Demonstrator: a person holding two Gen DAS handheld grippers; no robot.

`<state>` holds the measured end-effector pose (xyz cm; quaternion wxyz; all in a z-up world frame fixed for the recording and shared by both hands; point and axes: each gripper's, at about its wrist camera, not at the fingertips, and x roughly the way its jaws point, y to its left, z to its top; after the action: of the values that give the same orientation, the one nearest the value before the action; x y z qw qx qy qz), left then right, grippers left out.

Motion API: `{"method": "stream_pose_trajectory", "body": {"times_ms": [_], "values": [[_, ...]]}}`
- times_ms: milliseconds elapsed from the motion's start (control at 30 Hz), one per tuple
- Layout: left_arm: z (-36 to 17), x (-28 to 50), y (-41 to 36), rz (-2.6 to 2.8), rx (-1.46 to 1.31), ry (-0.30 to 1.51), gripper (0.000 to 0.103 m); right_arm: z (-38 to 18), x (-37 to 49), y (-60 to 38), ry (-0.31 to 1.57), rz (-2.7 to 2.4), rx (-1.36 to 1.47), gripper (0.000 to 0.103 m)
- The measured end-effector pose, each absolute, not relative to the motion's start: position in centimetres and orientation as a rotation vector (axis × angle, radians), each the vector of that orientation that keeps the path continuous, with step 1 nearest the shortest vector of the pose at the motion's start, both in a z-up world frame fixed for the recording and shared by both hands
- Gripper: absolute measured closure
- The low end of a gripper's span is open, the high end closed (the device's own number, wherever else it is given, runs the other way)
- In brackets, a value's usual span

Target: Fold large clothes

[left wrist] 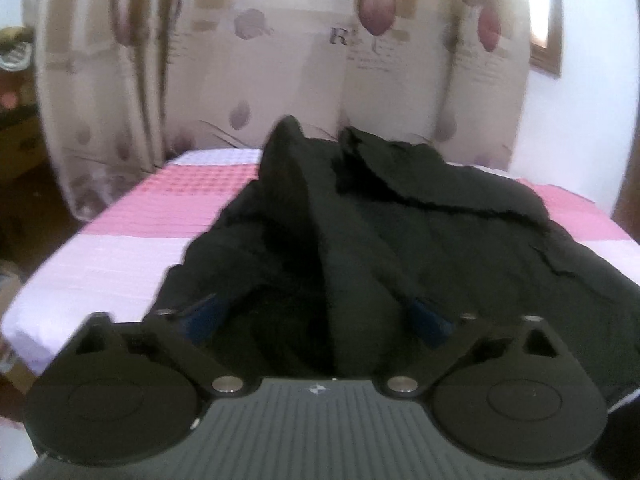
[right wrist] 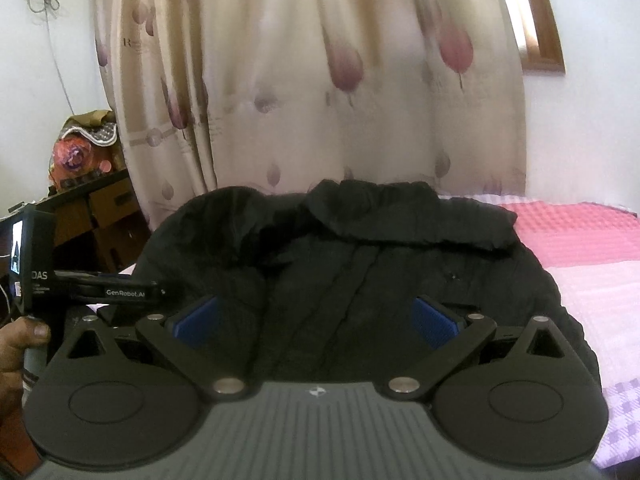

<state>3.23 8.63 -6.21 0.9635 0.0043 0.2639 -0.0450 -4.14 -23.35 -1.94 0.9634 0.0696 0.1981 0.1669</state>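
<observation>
A large black garment (left wrist: pixel 400 248), seemingly a coat or jacket, lies spread on a bed with a pink and white checked cover (left wrist: pixel 192 204). Its fabric is rumpled, with long creases running from 6 toward 12 o'clock. In the right wrist view a loose collar or hood (right wrist: pixel 400 216) is bunched at its 12 o'clock end, and a small button (right wrist: pixel 454 277) shows on the front.

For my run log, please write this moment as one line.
garment: black jacket spread on pink bed | left claw: open over its near edge | right claw: open, nothing held | fold: not started
</observation>
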Motion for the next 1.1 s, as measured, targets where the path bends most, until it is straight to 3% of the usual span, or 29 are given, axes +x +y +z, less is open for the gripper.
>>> {"method": "stream_pose_trajectory", "body": {"times_ms": [33, 67, 500, 767, 800, 900, 967, 1000, 1033, 1067, 1100], "values": [[-6.4, 3.7, 8.6, -0.111, 0.004, 0.56, 0.07, -2.1, -4.0, -23.4, 0.406, 0.335, 0.142, 0.0], [-6.6, 4.5, 8.8, -0.14, -0.013, 0.616, 0.094, -2.1, -3.8, -23.4, 0.412, 0.333, 0.143, 0.0], [3.0, 13.2, 22.9, 0.306, -0.075, 0.482, 0.094, -2.9, -0.5, -23.1, 0.477, 0.325, 0.13, 0.0], [0.5, 23.5, 28.4, 0.507, -0.062, 0.588, 0.094, -3.6, 2.3, -22.0, 0.53, 0.327, 0.092, 0.0], [-0.3, 24.4, 28.9, 0.523, -0.065, 0.607, 0.093, -3.5, 2.9, -21.9, 0.533, 0.331, 0.088, 0.0], [-2.0, 25.6, 30.2, 0.618, -0.031, 0.622, 0.066, -2.9, 5.3, -21.4, 0.518, 0.352, 0.075, 0.0], [-2.2, 24.9, 30.1, 0.672, 0.001, 0.573, 0.037, -2.4, 7.2, -20.6, 0.49, 0.367, 0.041, 0.0], [-2.2, 24.5, 29.8, 0.703, 0.023, 0.536, 0.028, -2.3, 8.4, -20.0, 0.471, 0.373, 0.011, 0.0], [-2.0, 24.0, 29.6, 0.722, 0.034, 0.502, 0.011, -2.3, 9.5, -19.4, 0.45, 0.375, -0.024, 0.0], [-1.8, 23.5, 29.2, 0.729, 0.035, 0.469, 0.002, -2.4, 10.6, -18.6, 0.427, 0.374, -0.068, 0.0], [-1.5, 22.8, 28.7, 0.732, 0.036, 0.423, 0.001, -2.6, 12.0, -17.7, 0.406, 0.372, -0.118, 0.0]]}}
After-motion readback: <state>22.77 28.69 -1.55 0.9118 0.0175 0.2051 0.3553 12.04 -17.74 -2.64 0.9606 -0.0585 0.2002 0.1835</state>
